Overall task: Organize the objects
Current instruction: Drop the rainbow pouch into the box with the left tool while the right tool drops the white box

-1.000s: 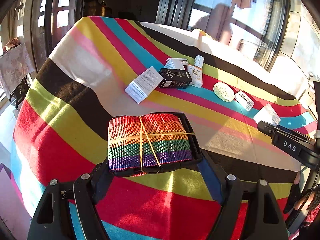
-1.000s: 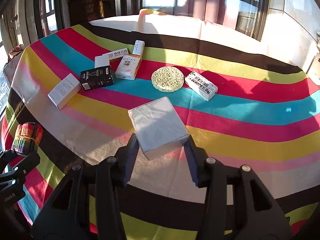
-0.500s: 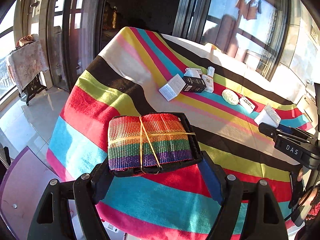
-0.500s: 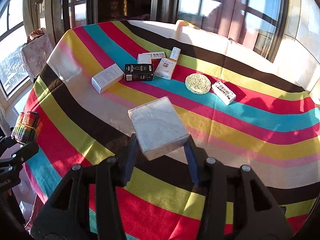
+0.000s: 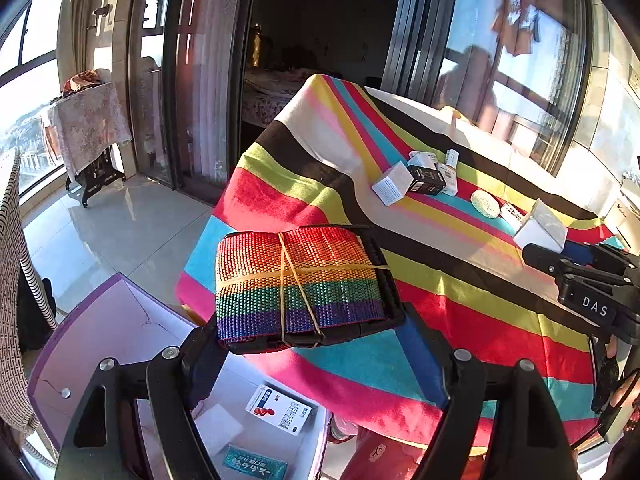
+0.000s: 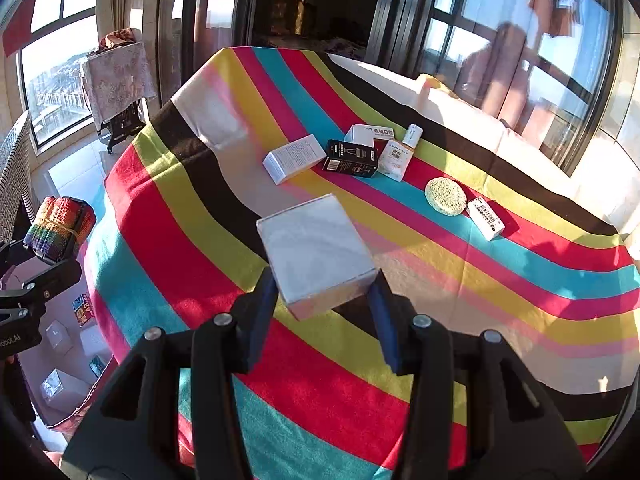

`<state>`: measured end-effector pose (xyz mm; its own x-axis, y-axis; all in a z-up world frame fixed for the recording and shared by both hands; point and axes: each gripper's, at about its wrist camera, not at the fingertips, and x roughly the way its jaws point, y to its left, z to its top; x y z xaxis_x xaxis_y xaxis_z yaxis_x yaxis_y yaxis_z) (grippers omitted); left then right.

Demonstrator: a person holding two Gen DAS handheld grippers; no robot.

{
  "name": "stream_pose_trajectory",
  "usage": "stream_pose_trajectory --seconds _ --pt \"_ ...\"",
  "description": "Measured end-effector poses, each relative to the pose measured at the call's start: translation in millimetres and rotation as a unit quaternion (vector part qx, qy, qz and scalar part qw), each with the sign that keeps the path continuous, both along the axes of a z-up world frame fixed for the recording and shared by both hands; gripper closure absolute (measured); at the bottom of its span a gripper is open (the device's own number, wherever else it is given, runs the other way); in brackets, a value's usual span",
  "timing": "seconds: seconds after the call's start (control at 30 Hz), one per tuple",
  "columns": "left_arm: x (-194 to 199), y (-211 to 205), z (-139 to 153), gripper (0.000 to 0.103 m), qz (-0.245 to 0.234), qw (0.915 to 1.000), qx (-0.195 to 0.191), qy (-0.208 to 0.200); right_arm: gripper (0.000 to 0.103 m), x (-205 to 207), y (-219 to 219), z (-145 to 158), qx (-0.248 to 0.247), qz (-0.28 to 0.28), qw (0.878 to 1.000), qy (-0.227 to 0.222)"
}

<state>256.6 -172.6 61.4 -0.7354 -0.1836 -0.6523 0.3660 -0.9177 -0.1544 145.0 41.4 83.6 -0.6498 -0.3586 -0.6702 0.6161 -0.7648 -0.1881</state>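
From the left wrist camera, the left gripper (image 5: 308, 340) is clamped on a rainbow bundle (image 5: 298, 282), a woven roll bound crosswise by a rubber band (image 5: 294, 280). The bundle sits squarely between the two fingers, its purple end nearest the camera and its red end pointing away. It hangs in the air off the near edge of the striped tablecloth (image 5: 460, 304), above a purple-walled box (image 5: 120, 320) on the floor. Inside that box lie a white-and-blue packet (image 5: 280, 408) and a teal packet (image 5: 256, 466). Far up the tablecloth from the bundle sit a white carton (image 5: 392, 184), a black carton (image 5: 426, 180) just beside it, and a pale round sponge (image 5: 485, 204) further right. At the right edge of this view the right gripper (image 5: 560, 248) carries a grey-white box (image 5: 542, 228).

From the right wrist camera, the right gripper (image 6: 324, 312) is closed on the grey-white box (image 6: 316, 254), which is pinched at its near end and tilts up and away between the fingers, held above the tablecloth (image 6: 320, 380). Beyond the box lie the white carton (image 6: 294, 158), the black carton (image 6: 352, 158) touching a white tube pack (image 6: 396, 158), the sponge (image 6: 446, 196), and a small barcode carton (image 6: 486, 218) just beside it. To the left, off the cloth's edge, the left gripper (image 6: 44, 256) holds the rainbow bundle (image 6: 60, 226) over the purple-walled box (image 6: 60, 376).
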Motion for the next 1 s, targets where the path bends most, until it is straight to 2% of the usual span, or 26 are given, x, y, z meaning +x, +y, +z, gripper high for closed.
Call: stream_pose_trajectory --seconds 0.2,0.37,0.53,0.67,0.8,0.97,1.0 --pt "39.8 -27.0 -5.1 0.023 0.037 0.9992 -0.005 -0.009 0.053 37.1 -26.2 1.2 -0.008 0.073 0.997 -0.013" --pt "72.2 -52.6 -18.0 0.023 0.079 0.9964 -0.006 -0.029 0.053 69.9 -49.6 -3.0 -0.021 0.154 0.987 -0.034" --pt "93.4 -73.0 -36.7 0.023 0.108 0.9924 -0.004 -0.058 0.053 102.5 -75.3 -17.9 -0.022 0.248 0.966 -0.072" --pt "105.2 -85.9 -50.5 0.023 0.13 0.9883 -0.006 -0.079 0.053 131.6 -98.9 -39.6 0.006 0.31 0.946 -0.093" --pt "116.0 -99.2 -52.2 0.022 0.152 0.9851 -0.006 -0.081 0.053 151.1 -120.1 -58.9 0.031 0.35 0.93 -0.105" --pt "121.3 -105.4 -42.0 0.021 0.171 0.9807 -0.054 -0.078 0.05 156.0 -142.0 -74.0 0.042 0.369 0.92 -0.125" --pt "121.1 -104.8 -39.9 0.019 0.177 0.9788 -0.069 -0.078 0.043 154.8 -144.5 -75.2 0.038 0.368 0.92 -0.13"
